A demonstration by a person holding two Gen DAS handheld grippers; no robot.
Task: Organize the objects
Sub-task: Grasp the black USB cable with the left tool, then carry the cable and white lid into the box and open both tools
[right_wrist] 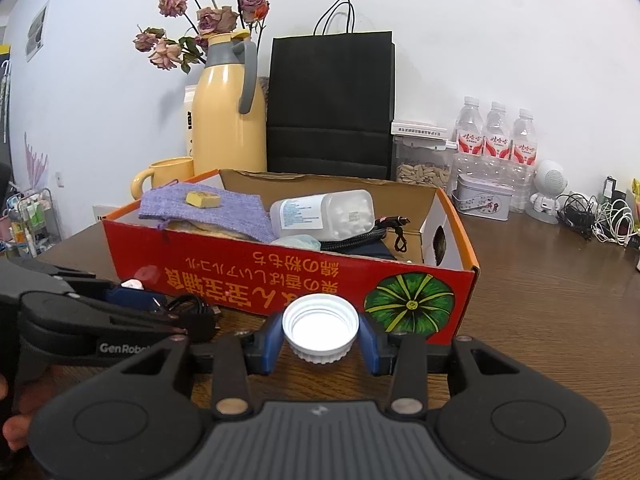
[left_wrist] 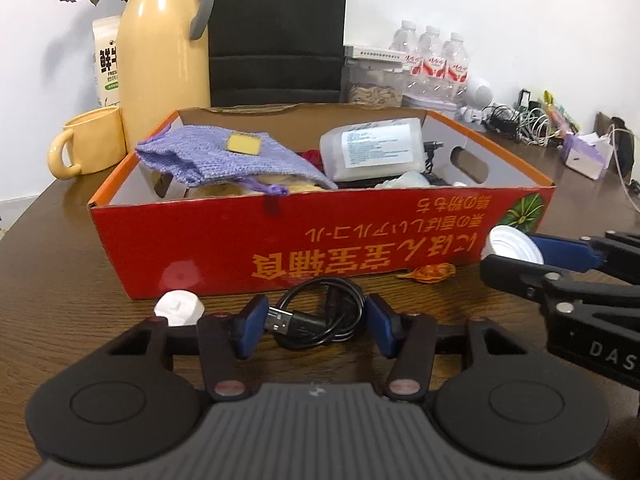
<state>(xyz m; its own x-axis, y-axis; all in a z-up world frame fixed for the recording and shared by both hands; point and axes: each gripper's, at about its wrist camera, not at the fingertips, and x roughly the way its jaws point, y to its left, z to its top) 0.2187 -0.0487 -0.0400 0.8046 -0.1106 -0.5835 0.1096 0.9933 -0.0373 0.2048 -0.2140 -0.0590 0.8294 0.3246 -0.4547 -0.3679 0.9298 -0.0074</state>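
Dark wooden tabletop [left_wrist: 60,248] is carrying a red cardboard box [left_wrist: 280,240]. Before it, a coiled black USB cable [left_wrist: 320,312] is lying between the left gripper [left_wrist: 316,320]'s half-open pads, contact unclear. Right gripper [right_wrist: 320,340] is pinching a white bottle cap [right_wrist: 320,330]; a white pill-shaped lump [left_wrist: 178,308] is sitting just left.

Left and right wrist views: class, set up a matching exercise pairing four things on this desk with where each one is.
Things:
1. white cap
2. black USB cable
3. purple knitted pouch
4. yellow mug

Places:
A. inside the red box, on top of other things
B. on the table, between the left gripper fingers
C. gripped by the right gripper
D. outside the box, beside the yellow thermos

Pairs: 1-C, 2-B, 3-A, 4-D
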